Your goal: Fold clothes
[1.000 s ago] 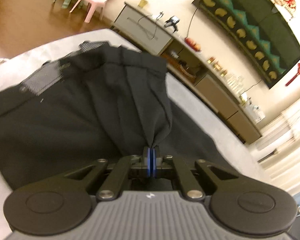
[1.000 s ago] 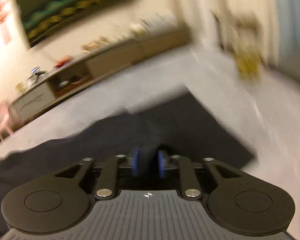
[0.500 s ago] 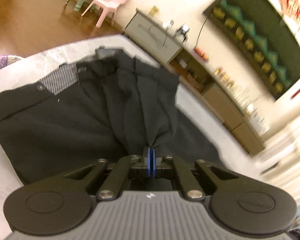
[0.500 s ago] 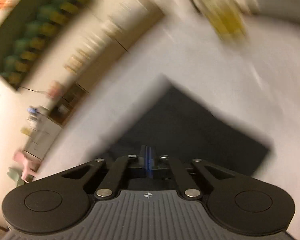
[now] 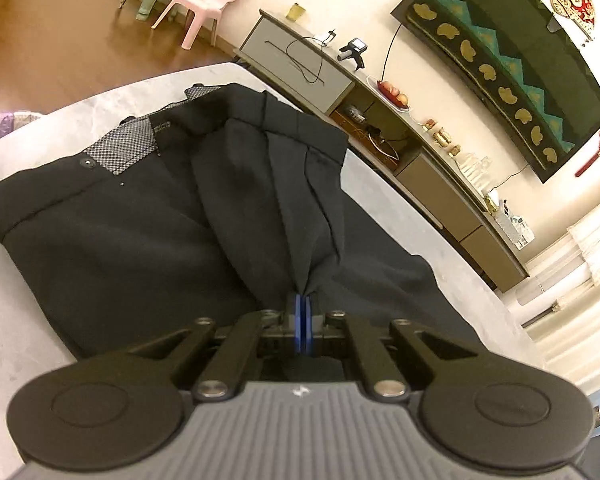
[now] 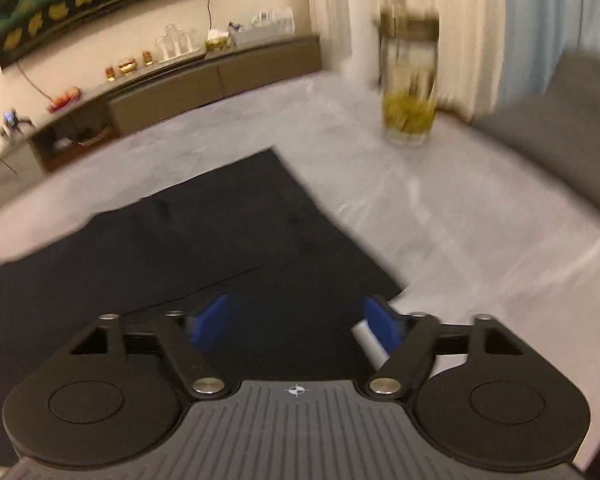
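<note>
A: Pinching a gathered bunch of dark fabric, the left hand-held gripper (image 5: 301,312) is clenched tight at lower centre of the left view, holding a tented fold of the trousers (image 5: 148,216) up off the pale worktop (image 5: 28,152).

B: And the right hand-held gripper (image 6: 296,322)?

A: Its jaws are opening. Half a second ago they were shut; now the blue pads (image 6: 210,322) stand wide apart at lower centre of the right view, with cloth lying beneath them but nothing pressed between. A second ago that view showed a bunch of fabric between the pads.

B: So where does the garment lie?

A: The trousers (image 6: 204,232) are spread flat across the middle of the right view, one corner pointing toward the glass (image 6: 408,80) at upper right, well apart from it. In the left view the waistband (image 5: 124,148) sits at upper left.

B: Meaning for the fold?

A: Probably the right side has let go of its end, and only the left side's fold remains to be set down and smoothed.
</note>
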Demonstrator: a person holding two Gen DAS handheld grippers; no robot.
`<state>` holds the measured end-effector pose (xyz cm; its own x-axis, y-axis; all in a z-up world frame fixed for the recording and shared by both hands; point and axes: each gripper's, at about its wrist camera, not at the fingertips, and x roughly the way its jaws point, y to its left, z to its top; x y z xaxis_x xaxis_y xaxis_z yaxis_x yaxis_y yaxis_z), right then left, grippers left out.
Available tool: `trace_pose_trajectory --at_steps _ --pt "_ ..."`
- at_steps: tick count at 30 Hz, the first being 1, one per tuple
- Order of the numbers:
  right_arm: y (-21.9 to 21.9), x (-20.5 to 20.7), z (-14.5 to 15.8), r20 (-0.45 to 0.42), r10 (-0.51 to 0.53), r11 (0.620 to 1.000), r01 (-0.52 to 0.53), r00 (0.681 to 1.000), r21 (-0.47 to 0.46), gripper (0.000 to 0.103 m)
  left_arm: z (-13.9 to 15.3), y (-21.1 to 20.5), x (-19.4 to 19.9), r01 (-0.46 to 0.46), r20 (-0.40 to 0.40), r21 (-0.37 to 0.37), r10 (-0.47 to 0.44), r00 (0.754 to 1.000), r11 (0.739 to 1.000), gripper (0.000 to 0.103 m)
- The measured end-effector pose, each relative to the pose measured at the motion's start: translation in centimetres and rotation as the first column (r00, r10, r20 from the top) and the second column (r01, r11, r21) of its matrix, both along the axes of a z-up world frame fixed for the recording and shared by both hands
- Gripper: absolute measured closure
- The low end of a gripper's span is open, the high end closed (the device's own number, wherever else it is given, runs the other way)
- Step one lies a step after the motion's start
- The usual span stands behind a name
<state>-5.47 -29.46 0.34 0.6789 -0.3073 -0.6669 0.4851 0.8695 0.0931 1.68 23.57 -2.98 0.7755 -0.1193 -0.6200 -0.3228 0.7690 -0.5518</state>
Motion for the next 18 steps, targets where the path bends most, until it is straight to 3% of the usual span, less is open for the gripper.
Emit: trace_pose_trajectory --at_steps 3,5,8,10,11,13,18 --pt "-0.3 1.0 0.1 0.028 0.077 0.997 -0.077 0.997 0.01 0.02 -0.6 0.4 0.2 0.005 -0.017 -0.014 -0.005 1.0 1.0 0.101" --pt "-1.1 3.0 -0.4 -0.007 0.148 0.989 -0.148 0.989 0.015 0.02 -0.8 0.4 0.1 0.009 -0.019 -0.018 -0.009 1.0 1.0 0.1" --pt "-3.1 5.2 -1.3 -0.058 0.167 0.985 -0.165 0.984 0.041 0.025 -0.8 0.4 -0.1 0.015 -0.016 -0.01 -0.015 1.0 1.0 0.1" --pt "-3.5 5.7 -2.0 -0.089 0.174 0.984 -0.172 0.981 0.038 0.043 -0.8 0.5 -0.2 0.017 -0.013 -0.009 -0.017 1.0 1.0 0.1" --pt "-3.4 5.7 -2.1 -0.099 0.183 0.983 -0.182 0.978 0.024 0.047 -0.8 0.5 -0.3 0.018 -0.012 -0.009 -0.018 1.0 1.0 0.1" --pt "-2.6 5.5 -1.8 -0.105 0.21 0.977 -0.213 0.972 -0.008 0.086 -0.8 0.4 -0.2 0.022 -0.014 -0.005 -0.022 1.0 1.0 0.1" --pt "-1.9 5.3 -1.1 -0.089 0.236 0.967 -0.243 0.968 -0.072 0.097 -0.8 -0.3 0.3 0.036 -0.015 0.019 -0.035 0.999 0.999 0.1"
